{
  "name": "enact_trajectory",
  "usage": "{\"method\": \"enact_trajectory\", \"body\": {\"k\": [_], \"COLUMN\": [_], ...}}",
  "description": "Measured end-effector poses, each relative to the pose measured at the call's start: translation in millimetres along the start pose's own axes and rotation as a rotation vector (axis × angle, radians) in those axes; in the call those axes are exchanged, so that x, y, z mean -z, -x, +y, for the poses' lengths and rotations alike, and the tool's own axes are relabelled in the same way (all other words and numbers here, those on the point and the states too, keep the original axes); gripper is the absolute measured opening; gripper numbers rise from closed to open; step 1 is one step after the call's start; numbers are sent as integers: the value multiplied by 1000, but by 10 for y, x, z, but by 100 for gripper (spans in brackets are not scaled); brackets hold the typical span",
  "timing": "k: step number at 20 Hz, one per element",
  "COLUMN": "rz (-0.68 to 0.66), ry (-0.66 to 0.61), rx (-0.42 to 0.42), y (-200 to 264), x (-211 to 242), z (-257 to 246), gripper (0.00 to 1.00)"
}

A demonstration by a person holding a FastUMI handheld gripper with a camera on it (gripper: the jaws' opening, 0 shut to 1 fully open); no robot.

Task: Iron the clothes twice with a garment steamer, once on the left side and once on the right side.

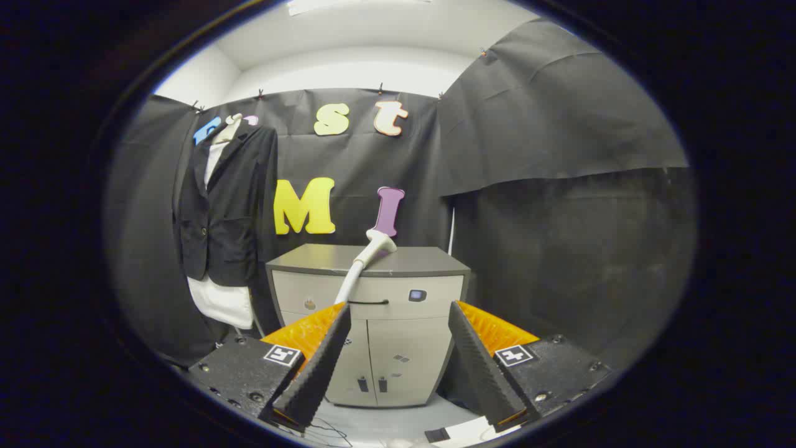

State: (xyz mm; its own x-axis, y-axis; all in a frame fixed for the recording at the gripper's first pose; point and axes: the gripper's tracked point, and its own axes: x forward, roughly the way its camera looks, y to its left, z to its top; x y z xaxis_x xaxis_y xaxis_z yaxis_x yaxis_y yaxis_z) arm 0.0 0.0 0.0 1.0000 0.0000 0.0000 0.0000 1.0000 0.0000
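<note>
Nothing looks ironed yet: the gripper (398,348) is hanging wide open, holding nothing. The white-handled garment steamer (364,264) is lying on the grey cabinet (398,258) at twelve o'clock; the black jacket (227,205) is hanging at ten o'clock.

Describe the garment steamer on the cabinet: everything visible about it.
The garment steamer is a slim white wand, plastic by its look, with a wider head. It lies tilted across the front edge of the grey cabinet, head up on the top, handle slanting down past the drawer towards the gripper's left finger. The gripper is open, holding nothing, and the steamer sits beyond the fingers, untouched. The dark jacket hangs off to its left.
</note>
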Motion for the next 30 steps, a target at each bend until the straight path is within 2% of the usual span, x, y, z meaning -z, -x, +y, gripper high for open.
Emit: {"method": "enact_trajectory", "body": {"k": [19,22,25,30], "rz": [-39,-50,-67,-47], "ry": [-45,-36,-51,-75], "rx": [67,86,64,16], "y": [223,96,-129,-845], "x": [-332,-526,-794,-1088], "z": [191,171,226,304], "gripper": [99,99,99,98]}}
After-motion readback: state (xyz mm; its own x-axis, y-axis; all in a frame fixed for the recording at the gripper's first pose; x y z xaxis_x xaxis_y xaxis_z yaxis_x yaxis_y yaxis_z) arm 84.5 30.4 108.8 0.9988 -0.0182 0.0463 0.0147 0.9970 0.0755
